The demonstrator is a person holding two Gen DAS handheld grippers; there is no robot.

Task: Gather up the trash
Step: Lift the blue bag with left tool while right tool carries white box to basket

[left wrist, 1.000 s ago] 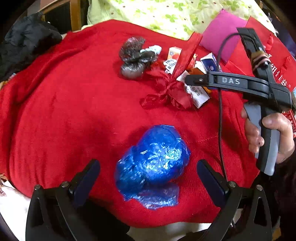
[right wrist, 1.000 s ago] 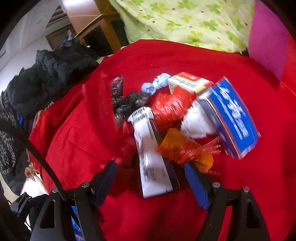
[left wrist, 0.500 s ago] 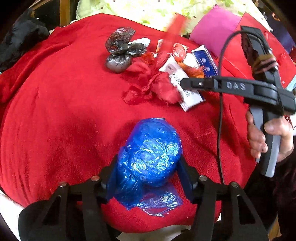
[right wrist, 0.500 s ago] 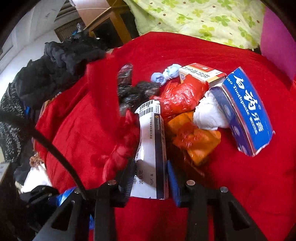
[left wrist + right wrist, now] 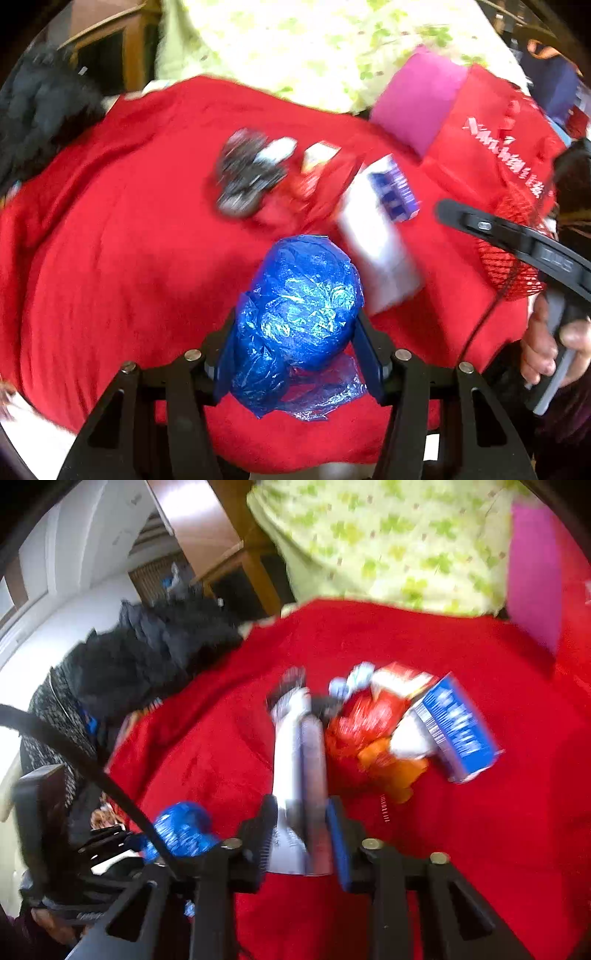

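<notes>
My left gripper (image 5: 295, 350) is shut on a crumpled blue plastic bag ball (image 5: 299, 314), held just above the red blanket (image 5: 110, 266). My right gripper (image 5: 301, 834) is shut on a long white and grey box (image 5: 299, 771), lifted off the blanket; the box also shows in the left wrist view (image 5: 376, 251). The blue ball shows small at the lower left of the right wrist view (image 5: 181, 830). A trash pile remains on the blanket: a blue toothpaste box (image 5: 458, 727), a red plastic wad (image 5: 365, 723), an orange wrapper (image 5: 391, 768) and black bag lumps (image 5: 243, 177).
A red tote bag (image 5: 498, 158) and a pink cushion (image 5: 417, 99) lie at the right. A red mesh bag (image 5: 513, 258) hangs by the right tool. Black clothes (image 5: 147, 657) pile at the left. A green floral quilt (image 5: 399, 542) lies behind.
Both grippers closed from open: the left on the blue bag ball, the right on the white box. Both are now raised, and the views are blurred from motion.
</notes>
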